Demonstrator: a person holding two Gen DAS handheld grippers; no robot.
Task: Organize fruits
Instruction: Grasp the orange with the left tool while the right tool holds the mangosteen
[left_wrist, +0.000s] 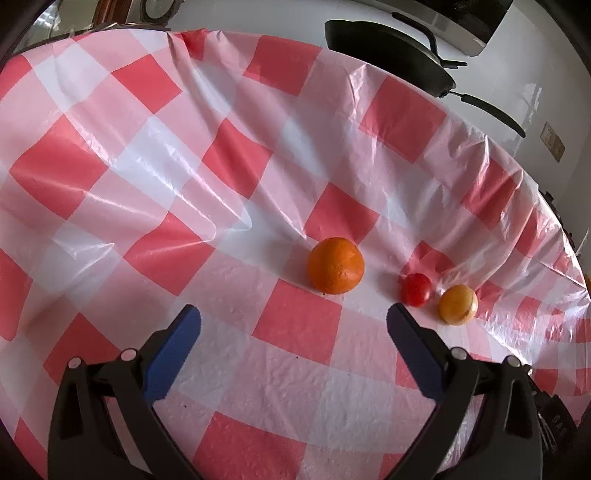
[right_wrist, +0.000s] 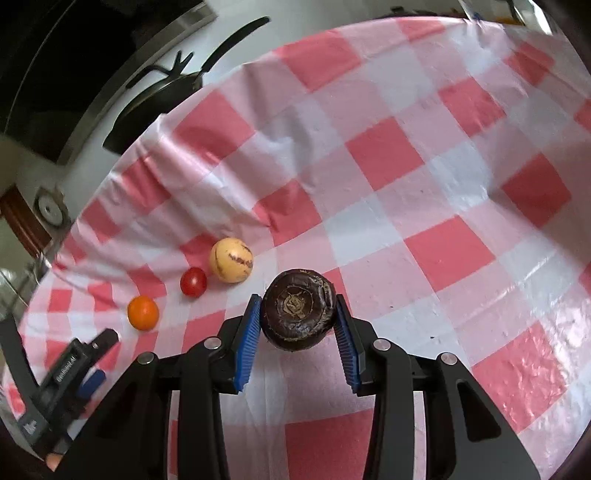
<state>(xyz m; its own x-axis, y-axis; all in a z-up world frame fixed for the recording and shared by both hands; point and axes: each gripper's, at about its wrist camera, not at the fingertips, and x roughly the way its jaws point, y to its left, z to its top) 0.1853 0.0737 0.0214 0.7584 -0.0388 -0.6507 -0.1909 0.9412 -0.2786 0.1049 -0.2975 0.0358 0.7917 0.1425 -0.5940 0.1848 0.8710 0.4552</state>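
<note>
- Three fruits sit in a short row on the red-and-white checked tablecloth (left_wrist: 110, 166): an orange (left_wrist: 335, 266), a small red tomato (left_wrist: 416, 290) and a yellow fruit (left_wrist: 458, 304) with dark streaks on its skin.
- Seen from the right wrist, the tomato lies between the other two, near both but touching neither.
- A fourth fruit (right_wrist: 298, 308), round, dark purple-brown and wrinkled, shows a tan stem scar facing the camera.
- Right gripper (right_wrist: 298, 325) is clamped on this dark fruit, blue pads pressing both sides, above the cloth.
- Left gripper (left_wrist: 293, 317) has its fingers spread wide, holding nothing, just short of the orange.
- Black pans (left_wrist: 388, 51) rest on the white counter beyond the cloth.
</note>
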